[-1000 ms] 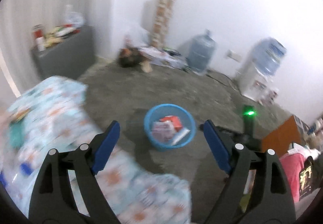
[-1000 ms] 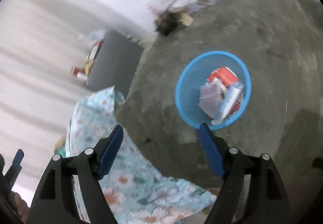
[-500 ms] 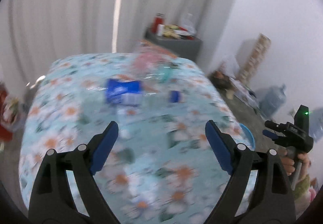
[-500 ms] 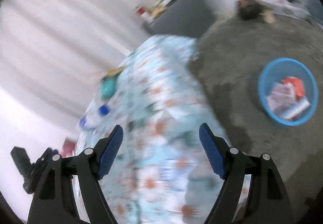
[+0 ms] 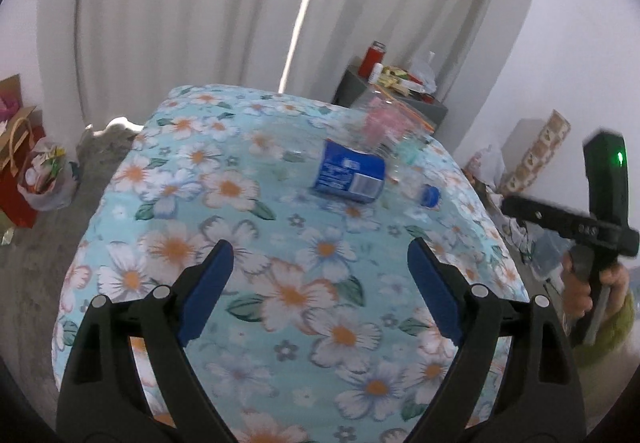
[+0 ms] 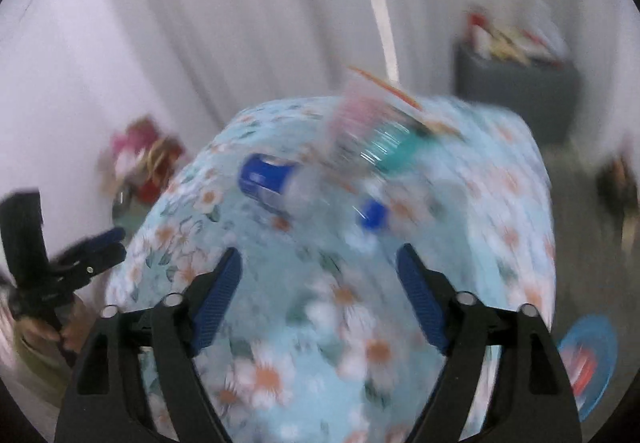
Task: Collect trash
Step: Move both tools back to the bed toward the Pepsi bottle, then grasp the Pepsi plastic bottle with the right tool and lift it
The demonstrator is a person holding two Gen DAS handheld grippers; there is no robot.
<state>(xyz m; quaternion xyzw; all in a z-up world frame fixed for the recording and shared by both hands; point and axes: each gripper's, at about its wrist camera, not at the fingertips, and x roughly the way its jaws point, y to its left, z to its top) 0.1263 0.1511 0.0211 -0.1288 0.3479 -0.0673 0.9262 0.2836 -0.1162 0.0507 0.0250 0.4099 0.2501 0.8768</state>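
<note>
1. The plastic bottle [image 5: 362, 179], clear with a blue label and a blue cap [image 5: 430, 196], lies on its side on the far half of the counter [image 5: 192, 203], which is covered by a flowered cloth. Its long axis runs left to right across the counter and tilts slightly, with the cap end to the right and a little nearer.
2. Just behind the bottle, farther away, are a clear bag with pink contents [image 5: 380, 121] and a teal-tinted piece [image 5: 410, 153]. Whether they touch the bottle I cannot tell.
3. The left claw [image 5: 320, 295] is wide and holds nothing. The bottle lies ahead of it, beyond the tips and a little to the right of its centre line.
4. The right claw [image 6: 318, 295] is opening, with nothing between its jaws. In its blurred view the cap [image 6: 372, 213] sits ahead, close to its centre line, and the label [image 6: 266, 179] is off to the left.
5. Both claws are well apart from the bottle, and neither looks clearly nearer. As I judge it, the jaws of both stand along the bottle's length, so a claw would have to roll to close across the body.
6. The blue bin [image 6: 588, 359] stands on the floor at the near right of the counter.
</note>
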